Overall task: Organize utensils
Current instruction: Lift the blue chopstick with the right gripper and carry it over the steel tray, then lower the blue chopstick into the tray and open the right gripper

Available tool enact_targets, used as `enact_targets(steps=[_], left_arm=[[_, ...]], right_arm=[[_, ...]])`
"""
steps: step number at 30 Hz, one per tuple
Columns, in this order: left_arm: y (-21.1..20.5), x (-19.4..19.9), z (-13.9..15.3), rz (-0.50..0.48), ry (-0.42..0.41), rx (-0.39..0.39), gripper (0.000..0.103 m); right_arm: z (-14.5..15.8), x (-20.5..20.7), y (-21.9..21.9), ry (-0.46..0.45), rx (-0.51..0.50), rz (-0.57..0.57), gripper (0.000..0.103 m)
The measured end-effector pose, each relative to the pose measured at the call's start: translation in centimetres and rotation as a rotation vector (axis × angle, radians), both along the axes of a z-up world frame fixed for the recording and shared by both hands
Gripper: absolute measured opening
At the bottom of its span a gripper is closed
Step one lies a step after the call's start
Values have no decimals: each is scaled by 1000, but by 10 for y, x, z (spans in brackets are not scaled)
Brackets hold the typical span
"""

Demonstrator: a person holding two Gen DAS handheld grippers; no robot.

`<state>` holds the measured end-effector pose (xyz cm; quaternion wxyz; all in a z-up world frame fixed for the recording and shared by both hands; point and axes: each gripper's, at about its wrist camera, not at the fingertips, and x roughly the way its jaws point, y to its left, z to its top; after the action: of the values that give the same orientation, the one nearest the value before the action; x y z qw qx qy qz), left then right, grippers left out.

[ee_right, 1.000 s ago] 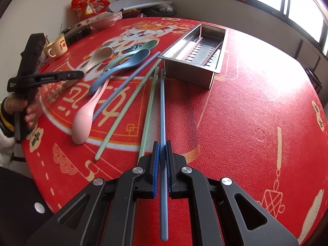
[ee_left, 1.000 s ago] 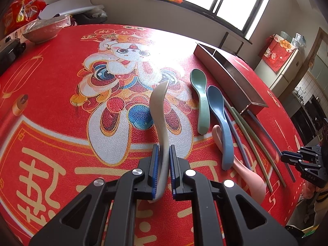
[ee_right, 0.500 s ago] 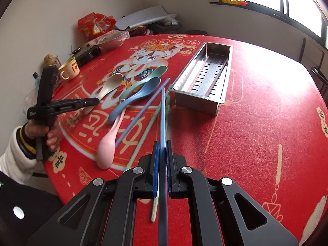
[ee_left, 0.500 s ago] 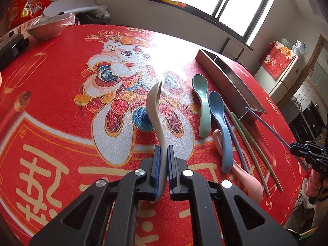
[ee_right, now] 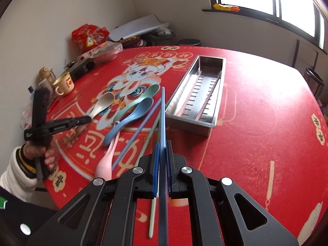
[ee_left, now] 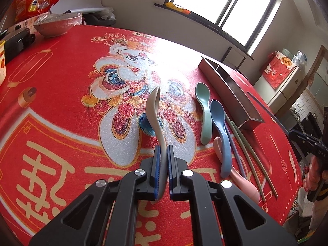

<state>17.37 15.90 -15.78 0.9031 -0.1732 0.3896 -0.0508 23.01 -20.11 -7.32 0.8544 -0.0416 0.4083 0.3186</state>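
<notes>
My left gripper [ee_left: 163, 155] is shut on the handle of a beige spoon [ee_left: 154, 110], held off the red tablecloth with its bowl pointing away. The right gripper [ee_right: 163, 149] is shut on a blue chopstick [ee_right: 163, 114], lifted above the cloth and pointing at the near left corner of the steel utensil tray [ee_right: 220, 94]. On the cloth lie a green spoon [ee_left: 204, 110], a blue spoon [ee_left: 220, 127], a pink spoon [ee_left: 242, 180], a second blue chopstick [ee_right: 137, 131] and two green chopsticks [ee_left: 250, 151]. The tray holds nothing.
A covered bowl [ee_left: 55, 25], a red snack bag [ee_left: 30, 2] and a black device [ee_left: 14, 43] crowd the far left of the round table. A yellow mug [ee_right: 63, 85] stands near its left edge. A person's sleeve [ee_right: 18, 174] shows behind the left gripper.
The right gripper has lifted the blue chopstick off the cloth and drawn back, so the tray and table look further away. The left gripper has barely moved with the beige spoon.
</notes>
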Motion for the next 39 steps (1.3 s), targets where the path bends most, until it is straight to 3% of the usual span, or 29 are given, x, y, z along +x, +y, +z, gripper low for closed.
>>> enact_targets(steps=[7, 10, 16, 25, 28, 32, 36, 37, 39], left_arm=[[1, 1, -1, 4, 6, -9, 7], [1, 2, -2, 3, 10, -10, 7], [2, 2, -3, 5, 15, -19, 7], [2, 5, -4, -3, 23, -22, 7], [2, 5, -4, -3, 22, -24, 7], [3, 5, -4, -1, 21, -21, 7], [2, 3, -3, 4, 14, -18, 7], [2, 3, -3, 4, 12, -18, 7], [1, 2, -2, 5, 12, -11, 7]], right_arm=[[-4, 95, 26, 38, -45, -173, 6], [-15, 133, 39, 107, -21, -241, 6], [-35, 169, 65, 177, -4, -326, 6], [-60, 179, 74, 283, 44, -346, 7], [-58, 176, 74, 276, 55, -333, 8], [-49, 166, 68, 231, 62, -317, 8], [-35, 143, 54, 113, 33, -295, 8], [-33, 136, 50, 86, 25, -289, 11], [-30, 122, 40, 37, 19, -282, 32]])
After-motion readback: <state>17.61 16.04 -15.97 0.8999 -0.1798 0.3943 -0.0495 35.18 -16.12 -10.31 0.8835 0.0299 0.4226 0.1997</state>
